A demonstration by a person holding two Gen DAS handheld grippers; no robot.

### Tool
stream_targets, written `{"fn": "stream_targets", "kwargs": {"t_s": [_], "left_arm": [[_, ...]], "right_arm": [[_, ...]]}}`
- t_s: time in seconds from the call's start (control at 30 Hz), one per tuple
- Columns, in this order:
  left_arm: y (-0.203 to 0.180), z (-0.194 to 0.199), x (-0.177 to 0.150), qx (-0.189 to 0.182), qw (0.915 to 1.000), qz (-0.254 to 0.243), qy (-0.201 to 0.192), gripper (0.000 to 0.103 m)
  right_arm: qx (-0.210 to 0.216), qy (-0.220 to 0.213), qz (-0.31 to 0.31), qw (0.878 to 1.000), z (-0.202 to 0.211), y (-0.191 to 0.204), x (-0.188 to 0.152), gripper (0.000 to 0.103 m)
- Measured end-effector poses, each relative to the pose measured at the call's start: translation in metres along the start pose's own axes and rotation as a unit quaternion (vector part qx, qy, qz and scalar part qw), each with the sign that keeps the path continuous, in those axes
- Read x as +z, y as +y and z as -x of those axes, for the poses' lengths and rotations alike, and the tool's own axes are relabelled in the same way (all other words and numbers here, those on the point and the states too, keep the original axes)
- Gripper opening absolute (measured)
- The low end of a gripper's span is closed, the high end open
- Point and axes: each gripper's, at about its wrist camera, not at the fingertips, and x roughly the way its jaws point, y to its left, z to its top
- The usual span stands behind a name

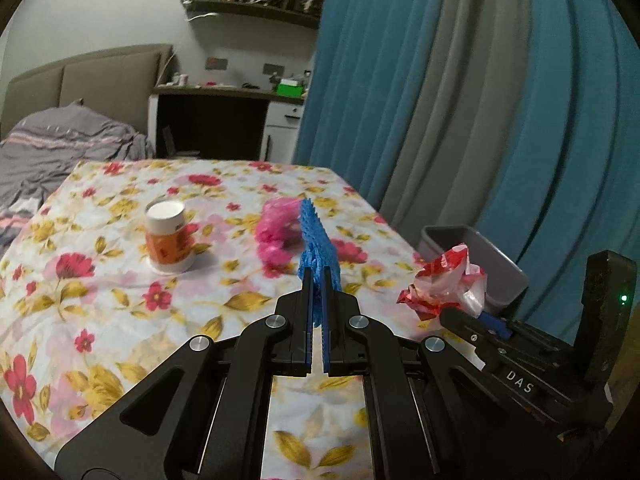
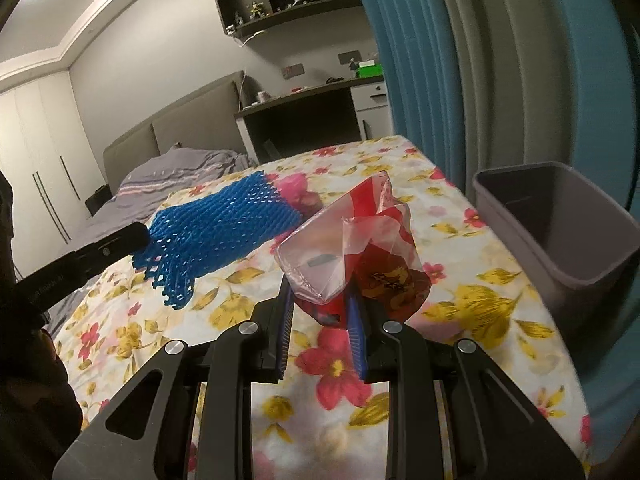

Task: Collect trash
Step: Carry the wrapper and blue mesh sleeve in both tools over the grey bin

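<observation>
My left gripper (image 1: 319,276) is pinched narrow on a blue foam net (image 1: 316,240), which sticks up edge-on from between my fingers toward twelve o'clock, above the floral tablecloth (image 1: 120,320). Just behind the net, at eleven o'clock, lies a pink crumpled bag (image 1: 276,236); a white and orange cup (image 1: 168,240) stands upright farther out at ten o'clock. My right gripper (image 2: 320,300) clamps a red and clear plastic wrapper (image 2: 352,248), lifted off the cloth. The grey bin (image 2: 560,232) sits at two o'clock of it, at the table's edge beside the blue curtain (image 2: 420,60).
</observation>
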Motion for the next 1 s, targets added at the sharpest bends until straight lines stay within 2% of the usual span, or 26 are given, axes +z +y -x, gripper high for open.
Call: {"fn": "stream_targets", "kwargs": {"t_s": [0.4, 0.6, 1.0], "left_arm": [[-0.060, -0.018, 0.021, -0.046, 0.9980, -0.042, -0.011, 0.002], [-0.096, -0.036, 0.033, -0.074, 0.9950, -0.065, -0.012, 0.002], [-0.175, -0.093, 0.058, -0.137, 0.9858, -0.097, -0.007, 0.002]], "right_arm": [[-0.045, -0.035, -0.020, 0.998, 0.028, -0.045, 0.013, 0.026], [-0.081, -0.053, -0.033, 0.995, 0.037, -0.079, 0.024, 0.026], [-0.146, -0.069, -0.055, 0.985, 0.039, -0.138, 0.043, 0.026]]}}
